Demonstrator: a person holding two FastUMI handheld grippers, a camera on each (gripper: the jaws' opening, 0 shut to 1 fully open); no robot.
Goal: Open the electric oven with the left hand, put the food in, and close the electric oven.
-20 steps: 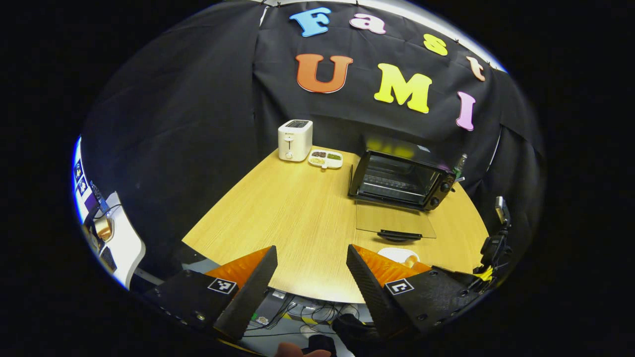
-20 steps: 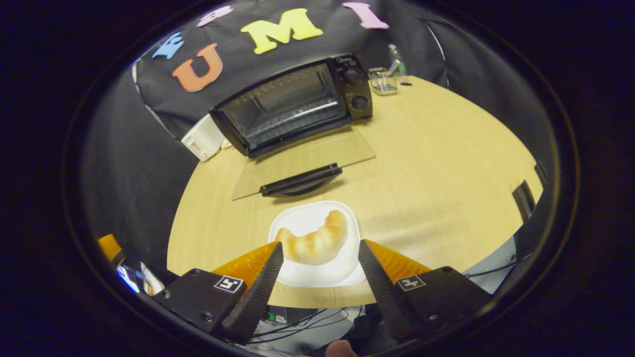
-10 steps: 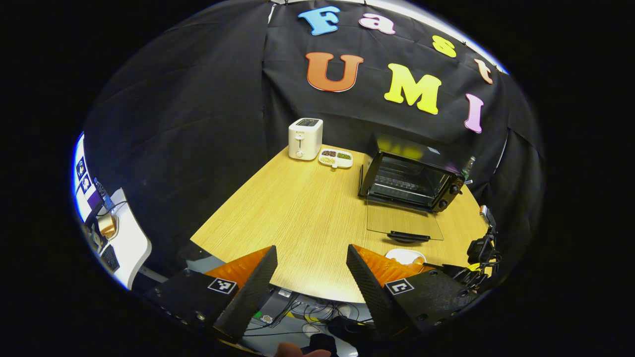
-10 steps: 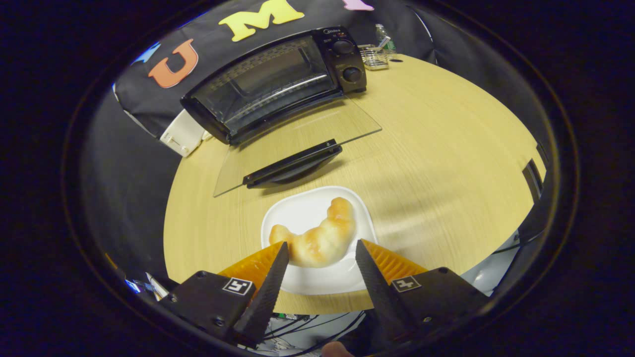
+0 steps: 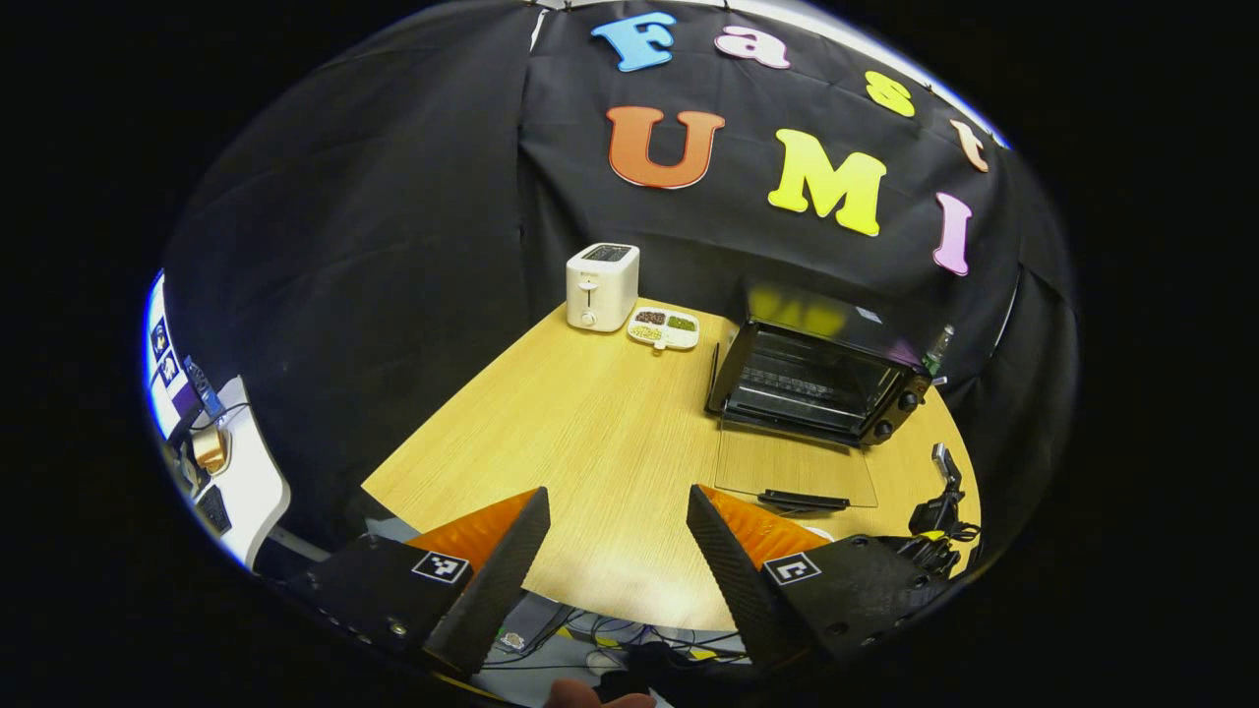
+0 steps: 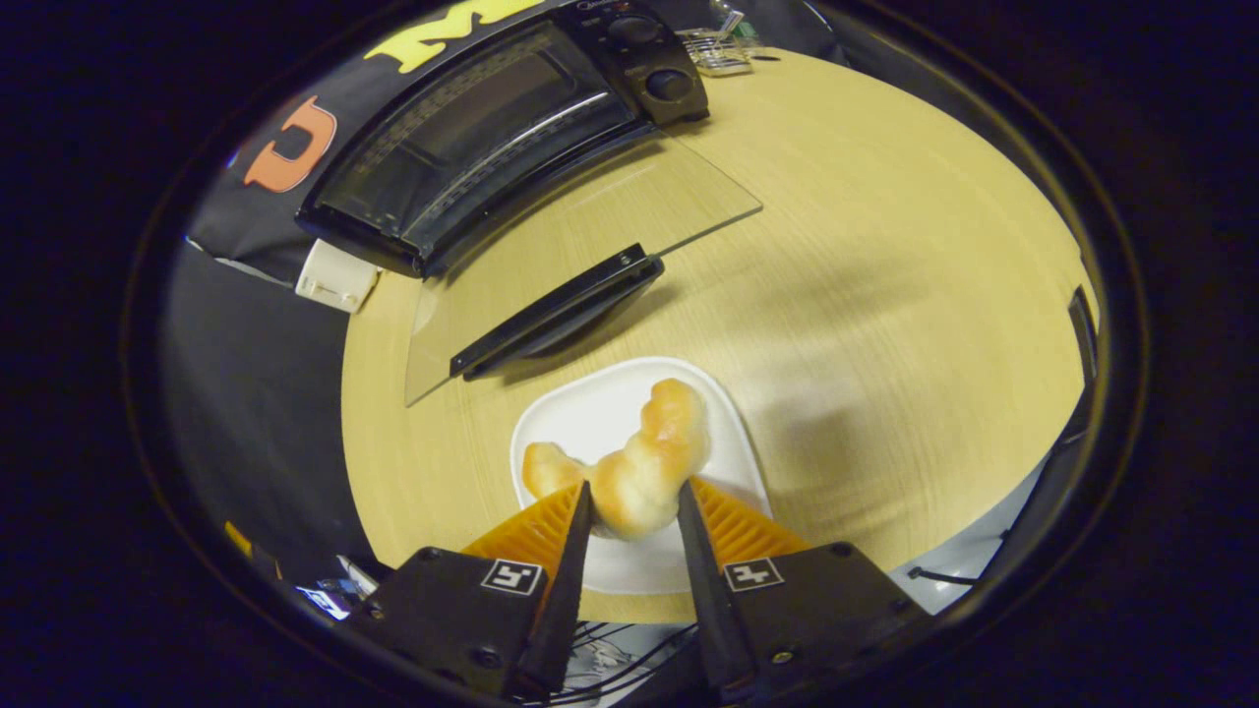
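The black electric oven (image 5: 807, 379) stands at the back right of the wooden table, its glass door (image 5: 795, 464) folded flat down onto the tabletop. My left gripper (image 5: 618, 511) hangs open over the table's near edge, well short of the oven, with nothing between its fingers. In the right gripper view a golden croissant (image 6: 639, 462) lies over a white plate (image 6: 590, 418), just in front of the open oven (image 6: 472, 128) and its door handle (image 6: 556, 310). My right gripper (image 6: 632, 487) is shut on the croissant, one finger against each side of its middle.
A white toaster (image 5: 602, 285) and a divided snack tray (image 5: 665, 328) sit at the table's far left corner. A clear container (image 6: 716, 49) stands beside the oven's knobs. Bare tabletop (image 6: 885, 295) stretches to the right of the plate. Cables hang below the table's near edge.
My right gripper has moved down and forward over the plate, and its fingers have drawn in onto the croissant. The left gripper view has shifted only slightly; that gripper stays open.
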